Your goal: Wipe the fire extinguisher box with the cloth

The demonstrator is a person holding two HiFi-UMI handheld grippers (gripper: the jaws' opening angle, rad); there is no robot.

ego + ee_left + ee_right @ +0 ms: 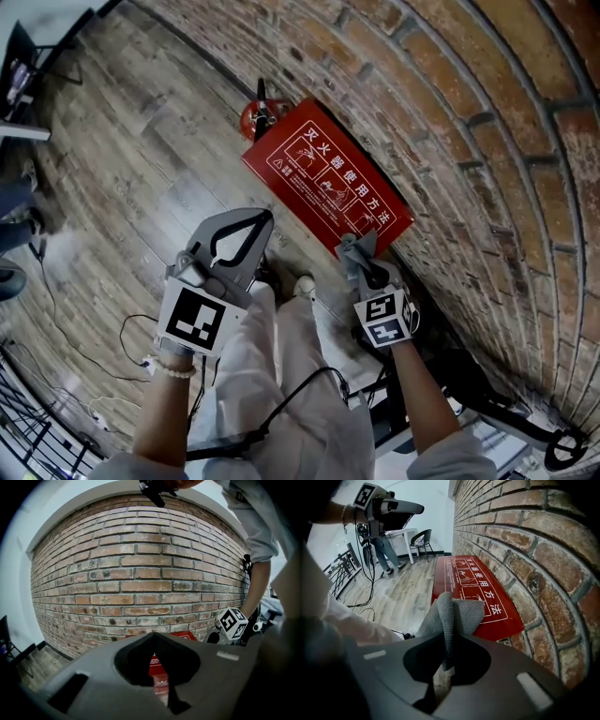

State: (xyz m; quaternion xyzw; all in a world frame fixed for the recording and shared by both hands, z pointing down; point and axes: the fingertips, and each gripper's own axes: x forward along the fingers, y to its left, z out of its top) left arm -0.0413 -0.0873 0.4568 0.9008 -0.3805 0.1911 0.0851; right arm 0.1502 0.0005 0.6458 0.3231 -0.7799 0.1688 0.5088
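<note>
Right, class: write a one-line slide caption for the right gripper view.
Right gripper holds a grey cloth at the red fire extinguisher box by the brick wall.

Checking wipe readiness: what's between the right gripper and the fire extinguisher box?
The grey cloth, pinched in the right gripper, sticks out over the fire extinguisher box; the right gripper view shows it.

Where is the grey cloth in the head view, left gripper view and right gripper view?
Head view: cloth right of centre, at the right tool's tip, by the red box's near edge.
Left gripper view: not in it.
Right gripper view: centre, pinched in the tool, over the box's near end.
Shared landmark: the red box against the brick wall.
</note>
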